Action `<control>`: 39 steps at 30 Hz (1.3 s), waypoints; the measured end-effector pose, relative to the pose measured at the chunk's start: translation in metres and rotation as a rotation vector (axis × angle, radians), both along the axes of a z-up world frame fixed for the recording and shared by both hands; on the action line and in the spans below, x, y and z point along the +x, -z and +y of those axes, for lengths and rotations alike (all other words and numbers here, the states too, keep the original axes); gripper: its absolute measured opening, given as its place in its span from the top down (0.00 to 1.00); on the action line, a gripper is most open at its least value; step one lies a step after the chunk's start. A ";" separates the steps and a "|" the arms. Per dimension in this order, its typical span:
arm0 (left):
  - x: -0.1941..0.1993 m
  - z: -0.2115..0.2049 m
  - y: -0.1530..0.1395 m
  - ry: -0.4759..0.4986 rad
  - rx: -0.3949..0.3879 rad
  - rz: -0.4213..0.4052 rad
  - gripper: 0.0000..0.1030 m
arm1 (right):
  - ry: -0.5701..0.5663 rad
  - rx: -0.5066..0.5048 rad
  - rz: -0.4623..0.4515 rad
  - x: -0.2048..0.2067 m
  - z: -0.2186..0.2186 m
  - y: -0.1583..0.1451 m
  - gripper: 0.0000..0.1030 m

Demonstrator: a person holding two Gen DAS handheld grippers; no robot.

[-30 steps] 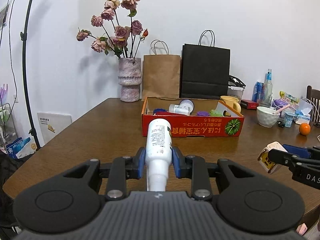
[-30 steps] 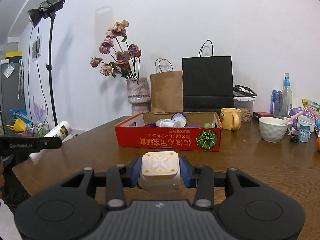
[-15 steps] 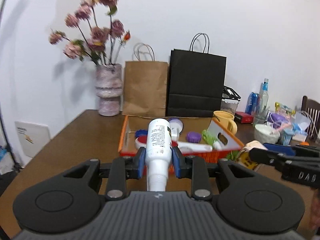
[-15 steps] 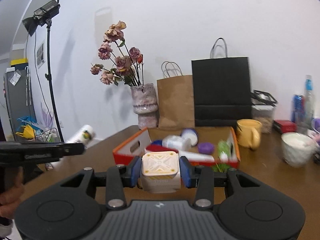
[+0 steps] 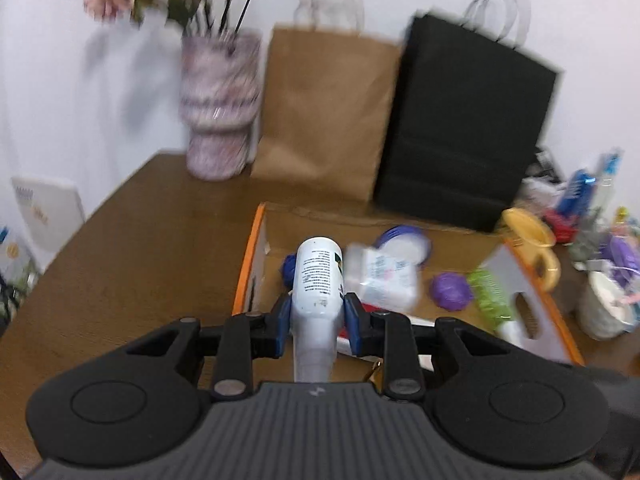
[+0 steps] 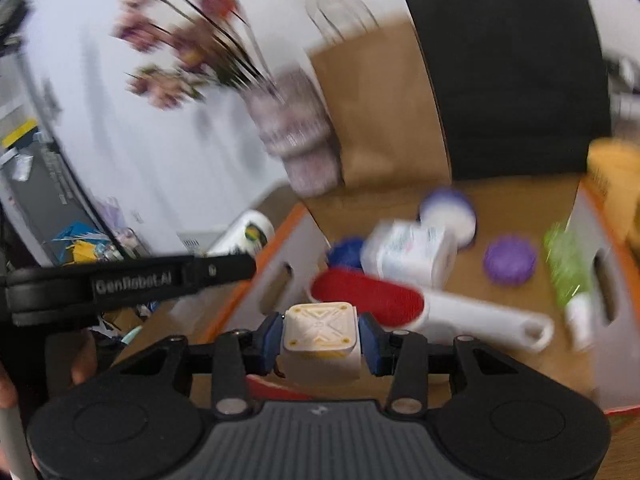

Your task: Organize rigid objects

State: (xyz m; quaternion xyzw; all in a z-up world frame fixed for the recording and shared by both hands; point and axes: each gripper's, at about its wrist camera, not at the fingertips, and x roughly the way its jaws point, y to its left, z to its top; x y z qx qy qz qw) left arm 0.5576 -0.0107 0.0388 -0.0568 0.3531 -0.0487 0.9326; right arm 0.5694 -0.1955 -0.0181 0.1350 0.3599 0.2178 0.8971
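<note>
My left gripper is shut on a white bottle with printed text, held over the left end of the orange cardboard box. My right gripper is shut on a white and yellow cube, held above the box's near wall. Inside the box lie a white pack, a red and white lint brush, a purple ball, a green tube and a blue-rimmed lid. The left gripper and its bottle show at the left of the right wrist view.
A vase of dried roses, a brown paper bag and a black paper bag stand behind the box on the wooden table. A yellow mug, a white bowl and small clutter sit at the right.
Both grippers have moved forward and tilted down, from in front of the box to over it. Each still holds its object. The right wrist view has rolled.
</note>
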 end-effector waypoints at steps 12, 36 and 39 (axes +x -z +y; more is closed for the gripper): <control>0.031 -0.004 0.048 -0.011 0.064 0.092 0.52 | 0.048 -0.144 0.017 0.018 0.016 0.030 0.54; -0.177 0.011 -0.043 -0.001 0.120 -0.407 0.07 | 0.213 -0.206 -0.361 -0.157 -0.074 -0.072 0.12; -0.212 0.014 -0.041 -0.010 0.107 -0.469 0.05 | 0.260 -0.236 -0.472 -0.194 -0.079 -0.071 0.11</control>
